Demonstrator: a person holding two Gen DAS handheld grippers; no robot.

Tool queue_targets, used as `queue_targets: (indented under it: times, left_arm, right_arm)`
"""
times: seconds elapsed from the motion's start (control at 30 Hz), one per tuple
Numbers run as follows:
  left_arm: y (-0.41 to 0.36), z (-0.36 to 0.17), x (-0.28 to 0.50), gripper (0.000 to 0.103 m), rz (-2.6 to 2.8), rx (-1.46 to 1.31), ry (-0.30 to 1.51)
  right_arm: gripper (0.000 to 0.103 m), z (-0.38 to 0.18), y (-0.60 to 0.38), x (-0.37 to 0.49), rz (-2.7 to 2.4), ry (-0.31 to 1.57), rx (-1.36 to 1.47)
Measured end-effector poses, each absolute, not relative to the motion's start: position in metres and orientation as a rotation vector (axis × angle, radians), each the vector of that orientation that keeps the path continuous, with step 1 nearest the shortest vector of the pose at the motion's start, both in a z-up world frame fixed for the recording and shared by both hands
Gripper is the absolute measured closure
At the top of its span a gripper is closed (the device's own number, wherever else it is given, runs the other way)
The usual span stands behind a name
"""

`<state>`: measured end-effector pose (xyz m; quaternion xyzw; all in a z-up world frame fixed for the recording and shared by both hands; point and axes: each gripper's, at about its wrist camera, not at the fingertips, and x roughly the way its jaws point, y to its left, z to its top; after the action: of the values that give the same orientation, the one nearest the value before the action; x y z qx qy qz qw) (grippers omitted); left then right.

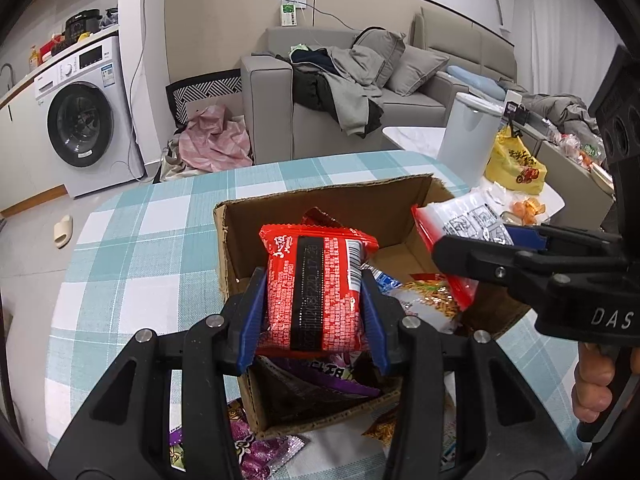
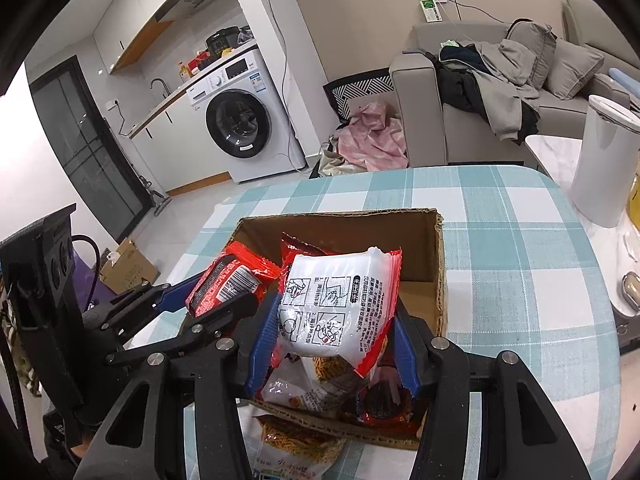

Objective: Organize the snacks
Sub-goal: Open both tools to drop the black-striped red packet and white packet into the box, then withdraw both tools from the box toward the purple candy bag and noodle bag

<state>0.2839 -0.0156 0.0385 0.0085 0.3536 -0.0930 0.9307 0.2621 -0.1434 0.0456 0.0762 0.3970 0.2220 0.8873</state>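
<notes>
I have the left tool (image 1: 314,300) clamped on a red packet (image 1: 318,288) and the right tool (image 2: 332,344) on a white packet (image 2: 336,304), both poised above the cardboard box (image 2: 400,232); next, I judge, lower and release inside.

Cardboard box (image 2: 420,240) as landmark. Its far half is open down to the bare floor. Its near half is choked with loose snack packets (image 2: 320,384). More packets (image 1: 260,452) spill onto the checked tablecloth (image 2: 520,280) at its near side. White canister (image 2: 600,160) stands well right of the box. Cloth beyond the box lies bare.
</notes>
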Motion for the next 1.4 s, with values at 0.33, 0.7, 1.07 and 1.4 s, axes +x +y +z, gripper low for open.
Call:
queue_targets:
  times: [0.33, 0.7, 1.07, 1.4]
  left_arm:
    - [-0.022, 0.028, 0.290, 0.062, -0.197, 0.034, 0.740]
    - [-0.014, 0.030, 0.289, 0.062, -0.207, -0.018, 0.721]
    - [-0.010, 0.058, 0.247, 0.015, -0.216, 0.025, 0.681]
    - [0.002, 0.062, 0.201, 0.001, -0.173, 0.010, 0.652]
  right_arm:
    - [0.051, 0.030, -0.142, 0.274, 0.436, 0.851, 0.155]
    - [0.049, 0.034, -0.146, 0.269, 0.438, 0.839, 0.155]
    - [0.003, 0.048, -0.163, 0.248, 0.446, 0.791, 0.157]
    - [0.000, 0.051, -0.162, 0.214, 0.504, 0.776, 0.147]
